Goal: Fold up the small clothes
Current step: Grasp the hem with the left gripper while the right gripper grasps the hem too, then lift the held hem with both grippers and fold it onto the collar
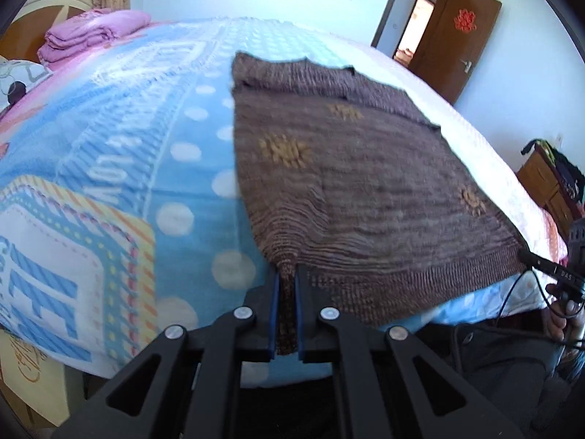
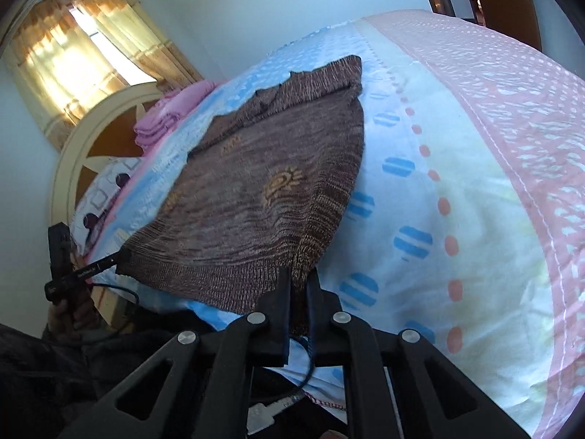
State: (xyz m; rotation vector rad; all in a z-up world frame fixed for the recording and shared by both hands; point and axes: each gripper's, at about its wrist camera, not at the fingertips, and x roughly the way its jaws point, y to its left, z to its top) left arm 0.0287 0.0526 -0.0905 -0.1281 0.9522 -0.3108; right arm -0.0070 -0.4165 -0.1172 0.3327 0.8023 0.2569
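- Brown knit garment (image 1: 347,183) is spread on the bed (image 1: 182,190); no body fold is made.
- Near hem corners are pinched: left gripper (image 1: 287,274) at 6 o'clock, right gripper (image 2: 298,274) likewise.
- All folding is judged outstanding.

Sweater (image 1: 358,183) hem corners hidden between both grippers' closed pads; fabric ahead motion-blurred; opposite gripper (image 1: 563,274) cut off at frame edge.

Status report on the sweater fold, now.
Left tool shut on brown sweater hem corner. Right tool shut on the other corner. Sweater spread on bed. Nothing in the way.
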